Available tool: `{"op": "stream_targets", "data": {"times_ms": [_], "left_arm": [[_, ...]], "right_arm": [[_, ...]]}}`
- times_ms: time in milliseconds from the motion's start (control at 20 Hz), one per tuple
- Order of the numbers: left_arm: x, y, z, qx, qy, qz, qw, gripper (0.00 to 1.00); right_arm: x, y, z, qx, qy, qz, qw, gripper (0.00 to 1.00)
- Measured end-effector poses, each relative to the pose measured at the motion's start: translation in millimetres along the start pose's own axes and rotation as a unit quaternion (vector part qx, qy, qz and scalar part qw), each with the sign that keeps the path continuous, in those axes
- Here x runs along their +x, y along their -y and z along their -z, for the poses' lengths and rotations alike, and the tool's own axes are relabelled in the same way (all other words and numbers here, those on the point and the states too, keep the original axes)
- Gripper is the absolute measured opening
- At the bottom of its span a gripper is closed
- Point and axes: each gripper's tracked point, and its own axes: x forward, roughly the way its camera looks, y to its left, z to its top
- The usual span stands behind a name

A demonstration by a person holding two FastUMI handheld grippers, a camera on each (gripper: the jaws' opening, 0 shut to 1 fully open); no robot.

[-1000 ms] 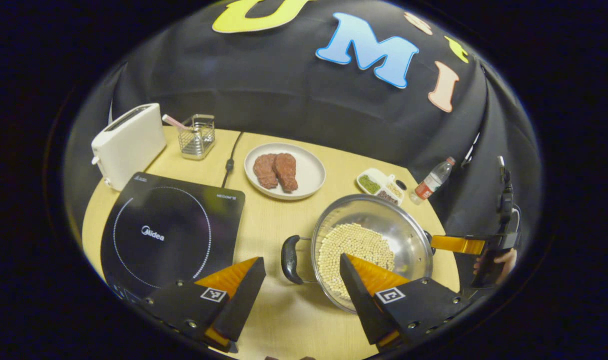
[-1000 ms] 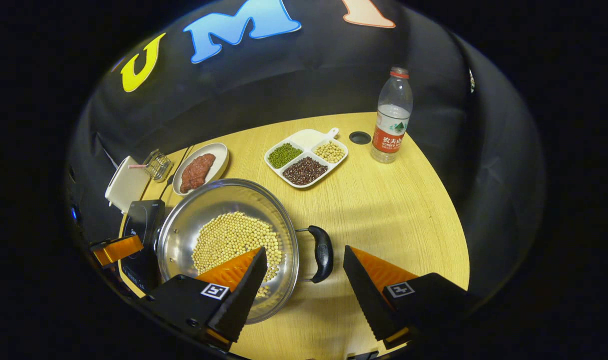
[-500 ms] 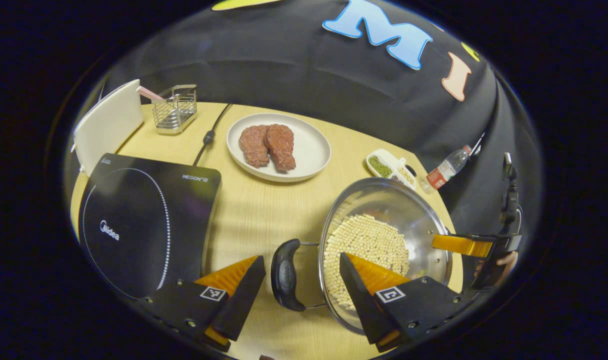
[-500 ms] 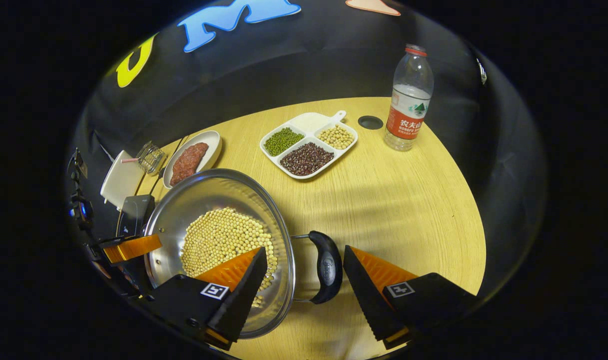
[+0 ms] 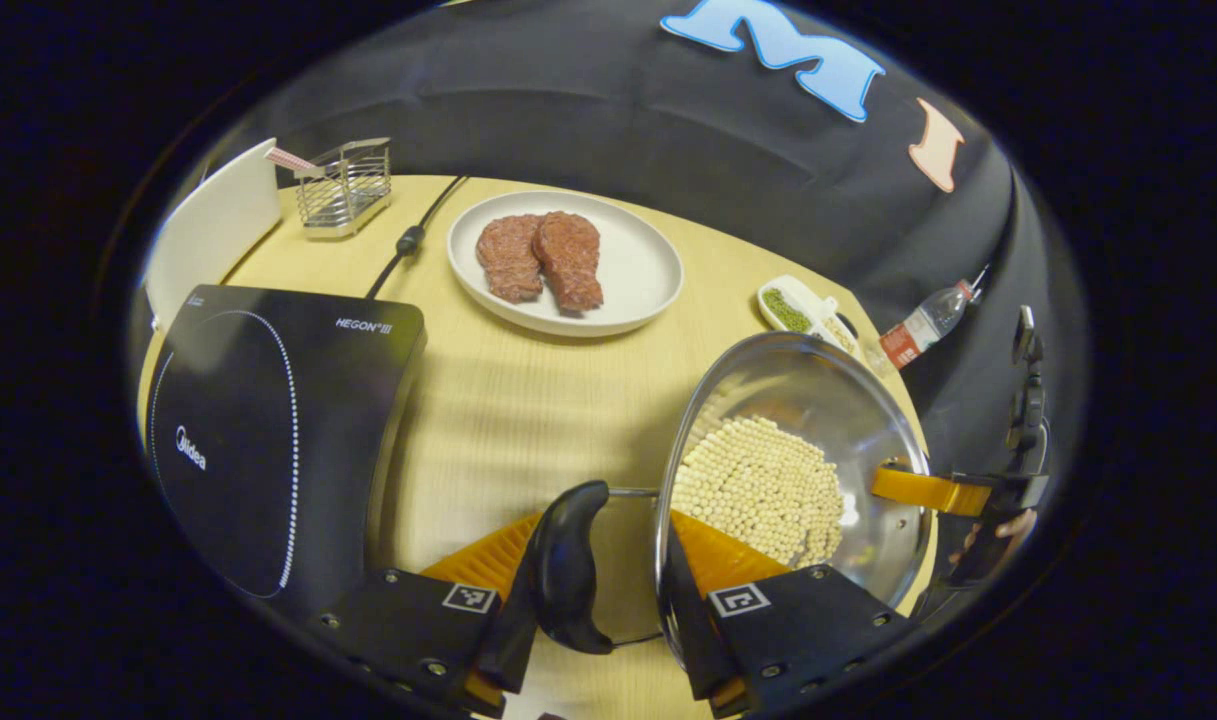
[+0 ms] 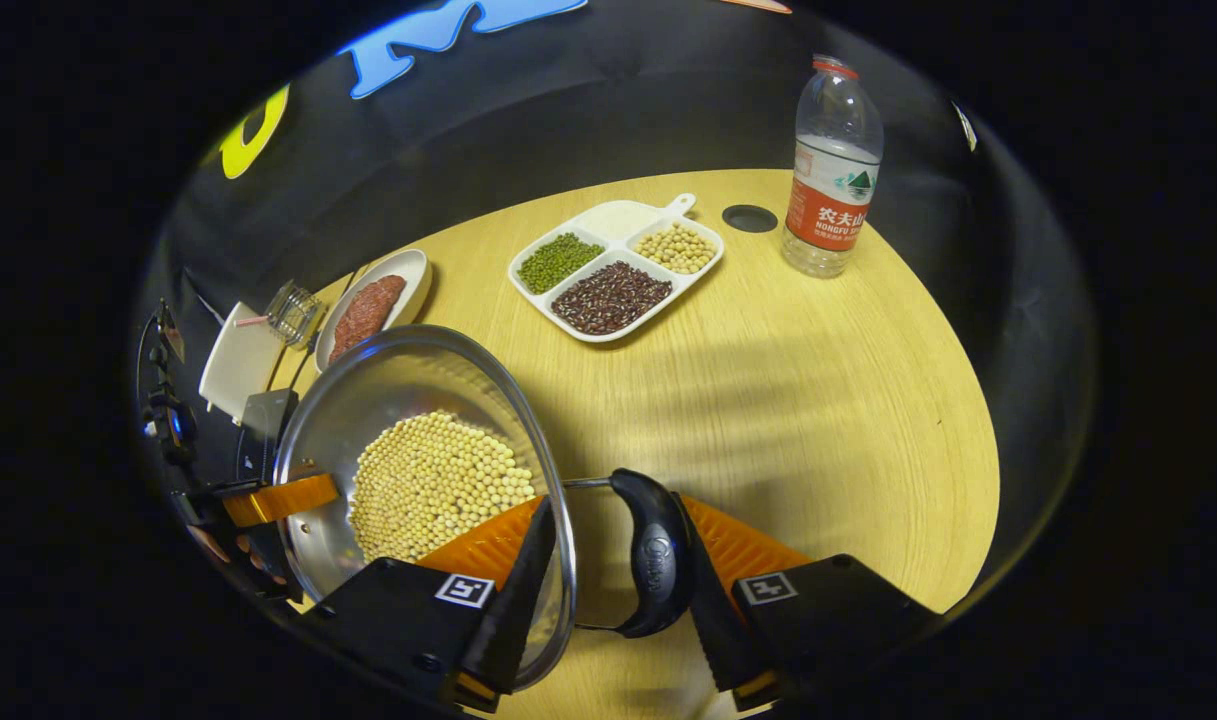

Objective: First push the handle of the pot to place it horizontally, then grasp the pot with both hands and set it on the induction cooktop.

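Both hand-held grippers have closed in over the past second: each now has a side handle of the pot [image 5: 798, 440] between its fingers, where a second ago both stood wide open and short of it. The left hand-held gripper [image 5: 593, 600] straddles the left handle [image 5: 566, 570] together with the rim, and the right hand-held gripper [image 6: 608, 585] does the same around the right handle [image 6: 653, 565]; whether the fingers already press firmly cannot be told. The pot, holding a bed of soybeans [image 5: 763, 485], sits on the tabletop [image 5: 528, 400], right of the induction cooktop [image 5: 268, 430] and well apart from it. Gripping opposite handles likely keeps the loaded pot level for the lift. Beyond lie a plate of meat [image 5: 565, 262], a divided bean tray [image 6: 613, 270] and a water bottle [image 6: 833, 170].
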Motion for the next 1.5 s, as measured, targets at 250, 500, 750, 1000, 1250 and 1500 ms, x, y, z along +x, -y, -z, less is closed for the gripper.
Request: {"op": "stream_targets", "data": {"times_ms": [250,500,750,1000,1250,1500], "left_arm": [[1.2,-0.6,-0.9,-0.009,0.000,-0.005,1.000,0.59],[0.1,0.0,-3.2,0.002,0.000,-0.003,1.000,0.51],[-11.4,3.1,5.9,-0.001,-0.007,0.007,1.000,0.51],[-49.5,8.0,7.2,0.026,-0.004,0.020,0.999,0.54],[-87.9,0.1,5.7,0.055,0.007,0.033,0.998,0.54],[-128.4,-25.3,8.3,0.065,0.011,0.042,0.997,0.54]], "right_arm": [[-0.4,0.3,1.7,0.003,-0.006,-0.008,1.000,0.64],[-5.1,0.0,9.2,0.005,-0.020,-0.009,1.000,0.50],[-27.1,-1.1,23.9,0.010,-0.020,0.000,1.000,0.50],[-62.5,-12.2,40.6,0.029,-0.008,0.012,0.999,0.50],[-95.0,-36.6,63.8,0.055,0.006,0.020,0.998,0.51],[-120.1,-74.2,79.4,0.056,0.016,0.022,0.998,0.50]]}}
